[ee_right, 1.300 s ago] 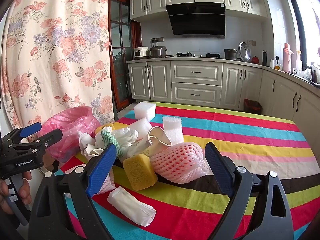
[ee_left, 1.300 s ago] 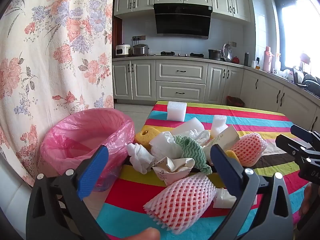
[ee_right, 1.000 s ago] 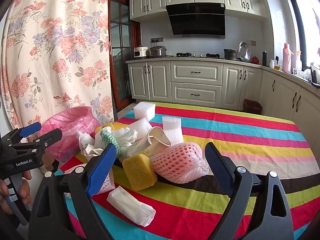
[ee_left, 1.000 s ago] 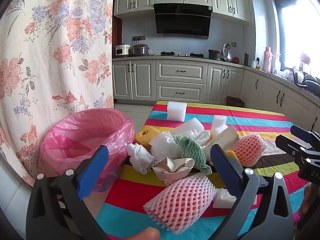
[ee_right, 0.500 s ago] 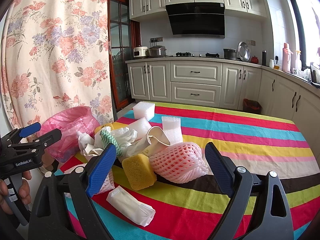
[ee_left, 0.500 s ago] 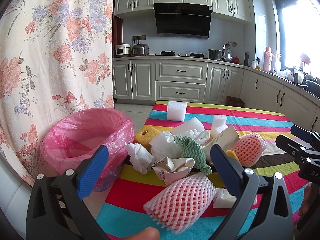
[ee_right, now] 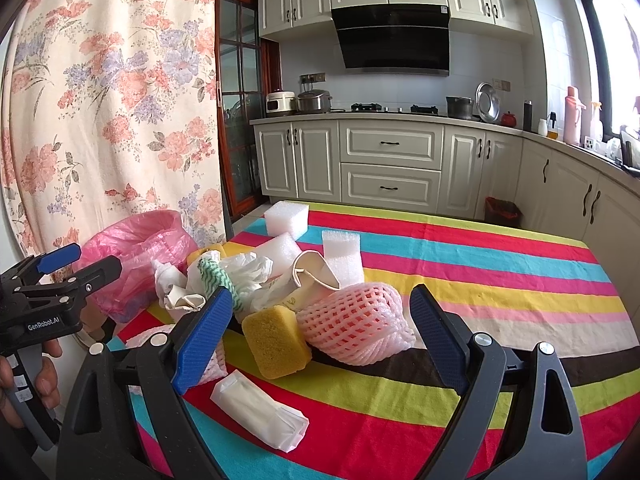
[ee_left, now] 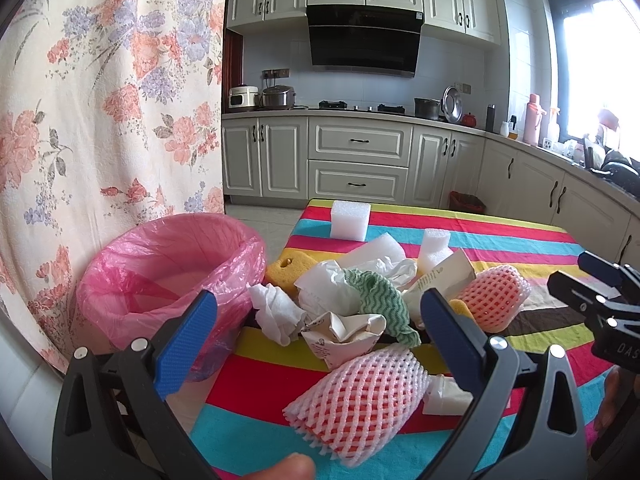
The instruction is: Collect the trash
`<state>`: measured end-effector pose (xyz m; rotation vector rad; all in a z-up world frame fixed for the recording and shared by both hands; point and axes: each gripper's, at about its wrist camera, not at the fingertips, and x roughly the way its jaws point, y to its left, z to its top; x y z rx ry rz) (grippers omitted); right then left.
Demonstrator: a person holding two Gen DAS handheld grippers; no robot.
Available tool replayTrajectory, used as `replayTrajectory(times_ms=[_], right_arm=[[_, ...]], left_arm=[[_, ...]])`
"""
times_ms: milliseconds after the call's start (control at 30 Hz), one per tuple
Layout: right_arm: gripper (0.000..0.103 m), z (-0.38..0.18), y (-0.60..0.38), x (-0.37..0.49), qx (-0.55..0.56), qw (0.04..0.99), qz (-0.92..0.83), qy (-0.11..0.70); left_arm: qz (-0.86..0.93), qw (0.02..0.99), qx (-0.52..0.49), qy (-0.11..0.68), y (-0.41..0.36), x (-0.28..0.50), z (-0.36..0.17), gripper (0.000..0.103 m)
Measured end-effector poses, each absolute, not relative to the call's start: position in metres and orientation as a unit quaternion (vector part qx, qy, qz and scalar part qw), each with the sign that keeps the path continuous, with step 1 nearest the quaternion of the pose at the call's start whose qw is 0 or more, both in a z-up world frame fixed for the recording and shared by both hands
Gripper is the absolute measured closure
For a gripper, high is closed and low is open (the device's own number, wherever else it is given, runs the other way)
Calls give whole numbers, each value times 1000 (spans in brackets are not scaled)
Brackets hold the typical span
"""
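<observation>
From the left wrist, the left gripper (ee_left: 316,336) gapes wide and empty over a pink foam fruit net (ee_left: 360,394) beside the pink-lined bin (ee_left: 168,264) — springy, likely to slip; from the right wrist, the right gripper (ee_right: 320,332), equally spread and empty, faces a yellow sponge block (ee_right: 276,340) in loose litter — neighbours may tumble off the striped tablecloth (ee_right: 500,280).

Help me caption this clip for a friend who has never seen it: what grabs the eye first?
The striped tablecloth in loud red, blue, yellow and green stands out first, with a heap of trash at its left end: pink foam nets, a yellow sponge, crumpled paper and white foam blocks. Beside the table stands a bin lined with a pink bag, against a flowered curtain. Both open tongs, left and right, frame the pile.
</observation>
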<state>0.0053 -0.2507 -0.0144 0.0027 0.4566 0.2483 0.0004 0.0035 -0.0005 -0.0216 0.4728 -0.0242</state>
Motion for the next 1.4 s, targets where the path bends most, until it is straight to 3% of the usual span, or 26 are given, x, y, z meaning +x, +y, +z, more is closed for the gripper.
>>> replayTrajectory(times_ms=[900, 1233, 1400], right_arm=[[18, -93, -200, 12, -81, 899, 207, 377], [45, -113, -184, 20, -115, 872, 230, 417], [50, -113, -186, 20, -115, 868, 233, 423]], left_arm=[[-33, 956, -8, 290, 16, 9, -31, 5], [-43, 953, -4, 298, 14, 13, -36, 5], [-58, 949, -1, 309, 9, 15, -40, 5]])
